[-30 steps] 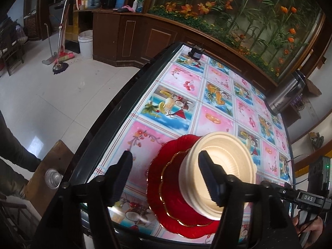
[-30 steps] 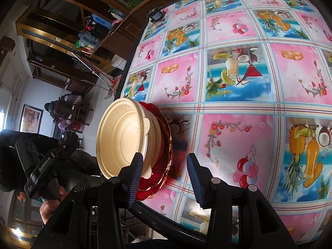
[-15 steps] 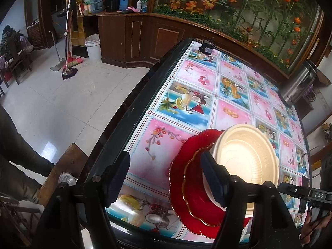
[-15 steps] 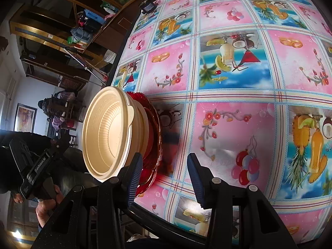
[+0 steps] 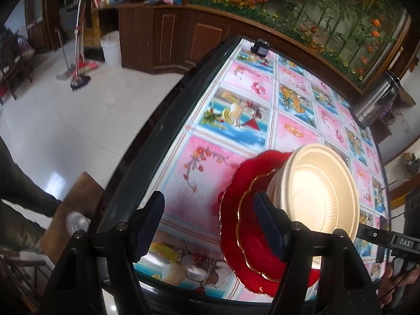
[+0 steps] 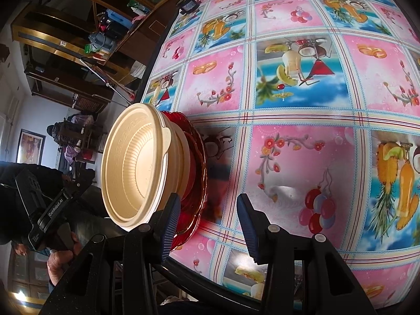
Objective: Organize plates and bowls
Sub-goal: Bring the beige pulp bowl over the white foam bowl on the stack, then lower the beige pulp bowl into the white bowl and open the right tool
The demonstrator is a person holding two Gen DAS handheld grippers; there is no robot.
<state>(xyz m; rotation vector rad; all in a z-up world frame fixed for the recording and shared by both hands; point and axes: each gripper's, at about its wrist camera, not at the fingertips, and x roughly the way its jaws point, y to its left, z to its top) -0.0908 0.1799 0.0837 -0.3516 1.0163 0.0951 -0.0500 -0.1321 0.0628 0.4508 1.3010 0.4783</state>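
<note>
The left hand-held gripper stands open with nothing between its fingers; its right finger sits just in front of the red plates. The right hand-held gripper is open too, empty, its left finger close beside the same stack. The cream bowls sit nested on the plates near the front edge of the bench, which wears a bright fruit-patterned cloth. The stack looks finished, so the sound move is probably to draw both grippers away without brushing the rims, since a nudge could tip it off the edge.
</note>
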